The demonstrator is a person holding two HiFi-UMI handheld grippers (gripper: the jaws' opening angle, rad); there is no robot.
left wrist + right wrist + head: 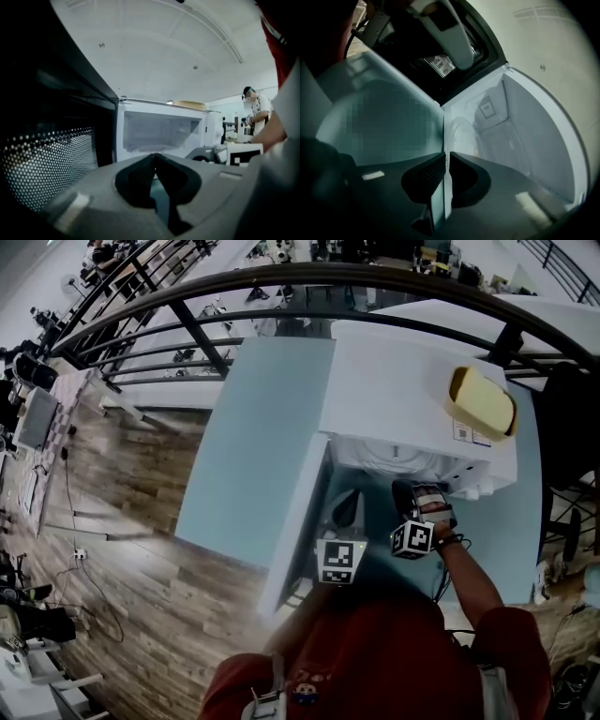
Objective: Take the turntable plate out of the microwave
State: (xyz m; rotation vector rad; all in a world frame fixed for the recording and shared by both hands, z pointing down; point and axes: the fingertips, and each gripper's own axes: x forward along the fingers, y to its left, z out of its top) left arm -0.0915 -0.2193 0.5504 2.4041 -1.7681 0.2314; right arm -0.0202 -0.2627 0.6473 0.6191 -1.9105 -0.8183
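Microwave (412,399) sits on the pale blue table (248,456) with its door (295,521) already swung open, so that step is done. Right gripper (446,159) is at the mouth of the cavity, rolled on its side. Its jaws are nearly together, with just a thin slit between the pads, and it looks pinched on the near rim of the turntable plate (464,136). The glass is hard to separate from the cavity's front lip, so the grip is my read. The plate is still inside on the cavity floor, not out yet. Left gripper (154,157) is beside the open door, jaws fully together with nothing in them, facing the cavity. Left to do: lift the plate off its seat, draw it out through the opening, and set it down.
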